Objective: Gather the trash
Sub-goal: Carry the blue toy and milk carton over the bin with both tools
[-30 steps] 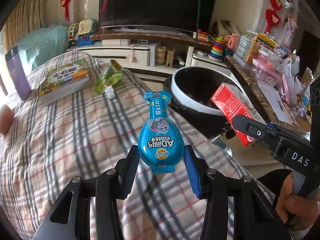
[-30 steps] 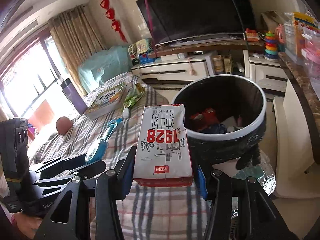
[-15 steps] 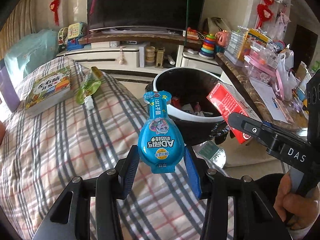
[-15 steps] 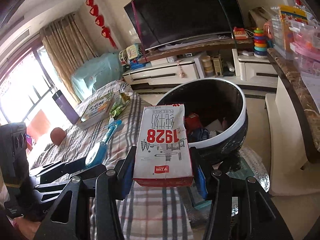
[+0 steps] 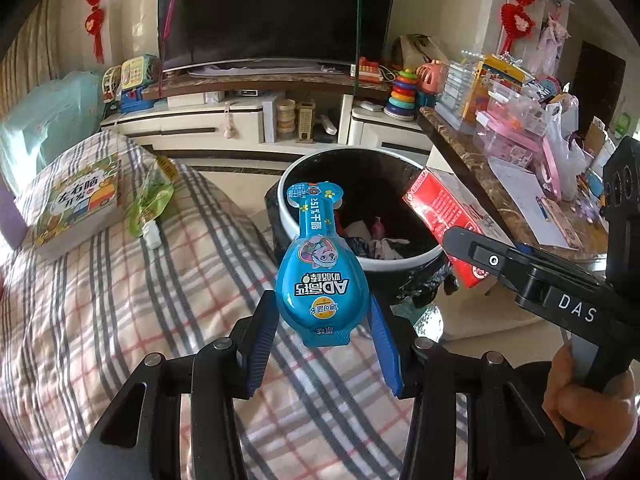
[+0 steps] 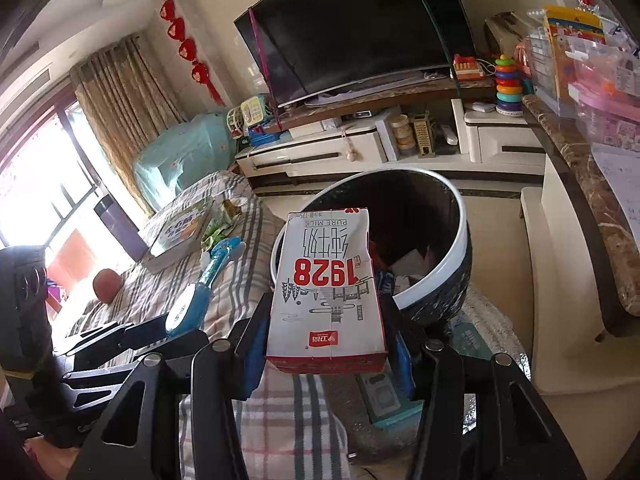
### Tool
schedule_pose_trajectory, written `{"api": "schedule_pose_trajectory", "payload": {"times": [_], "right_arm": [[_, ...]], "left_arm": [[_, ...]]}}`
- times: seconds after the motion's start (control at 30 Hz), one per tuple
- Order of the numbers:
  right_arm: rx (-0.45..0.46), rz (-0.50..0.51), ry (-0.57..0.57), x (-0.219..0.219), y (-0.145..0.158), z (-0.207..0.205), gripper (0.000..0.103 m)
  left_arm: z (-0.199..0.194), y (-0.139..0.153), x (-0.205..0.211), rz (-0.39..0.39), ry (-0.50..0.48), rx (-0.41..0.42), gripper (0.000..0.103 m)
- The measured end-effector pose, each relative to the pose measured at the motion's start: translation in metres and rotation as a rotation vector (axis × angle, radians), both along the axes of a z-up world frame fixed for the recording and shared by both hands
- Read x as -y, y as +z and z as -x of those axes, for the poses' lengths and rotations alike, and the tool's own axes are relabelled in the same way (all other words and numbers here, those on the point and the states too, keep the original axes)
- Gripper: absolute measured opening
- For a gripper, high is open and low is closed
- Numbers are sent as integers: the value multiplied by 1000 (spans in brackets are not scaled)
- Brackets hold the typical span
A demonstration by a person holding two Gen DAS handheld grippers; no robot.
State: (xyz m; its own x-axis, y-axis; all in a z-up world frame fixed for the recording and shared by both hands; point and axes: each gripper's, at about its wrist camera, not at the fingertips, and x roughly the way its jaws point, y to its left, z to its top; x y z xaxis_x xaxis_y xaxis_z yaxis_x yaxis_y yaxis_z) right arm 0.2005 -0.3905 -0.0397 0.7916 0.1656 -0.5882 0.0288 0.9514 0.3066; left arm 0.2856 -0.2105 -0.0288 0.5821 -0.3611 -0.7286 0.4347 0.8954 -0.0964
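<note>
Left gripper [image 5: 322, 322] clasped a blue pouch [image 5: 320, 276], right gripper [image 6: 326, 344] a milk carton [image 6: 326, 284], both near the bin [image 6: 452, 276], undropped; green wrapper [image 5: 150, 200] remained on the bed

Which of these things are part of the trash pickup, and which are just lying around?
Job: blue pouch in left gripper; milk carton in right gripper; trash bin; green wrapper.
Lying about: book, stacking rings, television.

A lived-in room around a plaid bedcover

A children's book [image 5: 76, 204] lies on the plaid bedcover [image 5: 100, 320]; a dark television [image 5: 276, 12] stands on the cream cabinet [image 5: 192, 128], a ring-stacking toy [image 5: 402, 94] to its right, red knot ornaments [image 6: 188, 52] on the wall.
</note>
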Motion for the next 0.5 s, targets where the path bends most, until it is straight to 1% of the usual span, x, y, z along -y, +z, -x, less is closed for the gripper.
{"api": "schedule_pose_trajectory", "payload": {"times": [0.5], "right_arm": [[2, 6, -23, 14, 4, -10, 52]], "left_arm": [[-12, 2, 17, -10, -24, 15, 44]]}}
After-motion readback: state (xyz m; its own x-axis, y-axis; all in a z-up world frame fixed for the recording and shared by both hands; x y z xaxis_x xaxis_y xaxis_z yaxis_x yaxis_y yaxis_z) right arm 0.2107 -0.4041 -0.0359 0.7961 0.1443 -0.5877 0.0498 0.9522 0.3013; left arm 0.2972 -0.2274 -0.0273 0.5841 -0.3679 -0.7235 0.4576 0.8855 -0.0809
